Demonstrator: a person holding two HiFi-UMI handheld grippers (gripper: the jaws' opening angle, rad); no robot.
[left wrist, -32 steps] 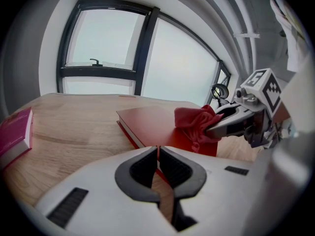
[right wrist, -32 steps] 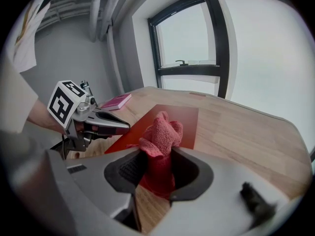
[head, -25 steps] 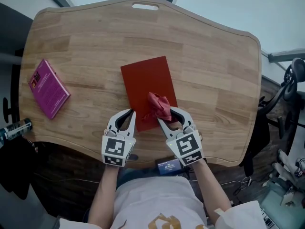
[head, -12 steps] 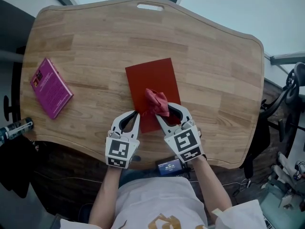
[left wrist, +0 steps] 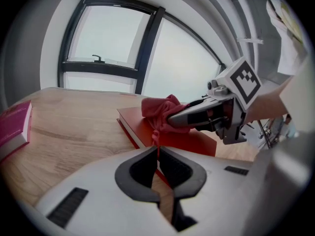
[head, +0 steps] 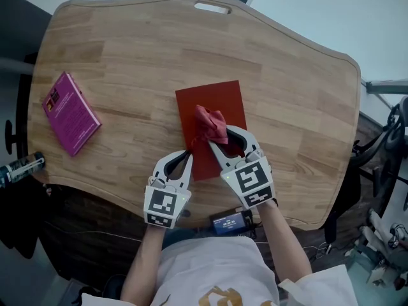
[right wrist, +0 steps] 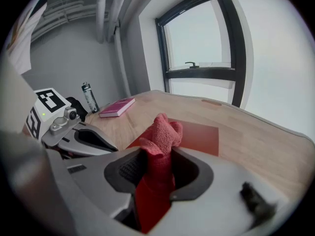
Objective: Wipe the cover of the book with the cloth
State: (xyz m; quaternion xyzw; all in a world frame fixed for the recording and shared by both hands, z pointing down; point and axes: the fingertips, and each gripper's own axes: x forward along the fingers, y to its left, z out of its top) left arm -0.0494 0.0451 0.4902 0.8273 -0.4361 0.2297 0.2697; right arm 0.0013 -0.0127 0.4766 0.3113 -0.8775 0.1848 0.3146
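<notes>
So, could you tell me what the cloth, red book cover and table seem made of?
Cloth: soft fabric, probably terry or microfibre; fuzzy nap, bunched folds.
Red book cover: likely matte card or board; flat, no gloss.
Table: wood or wood laminate; visible grain and plank joins.

A light wooden table (head: 287, 94) with rounded corners has a slot (head: 213, 7) cut near its far edge. A red book (head: 220, 101) lies flat near the middle of the top. A pink book (head: 70, 112) lies flat well apart, towards the left edge.
</notes>
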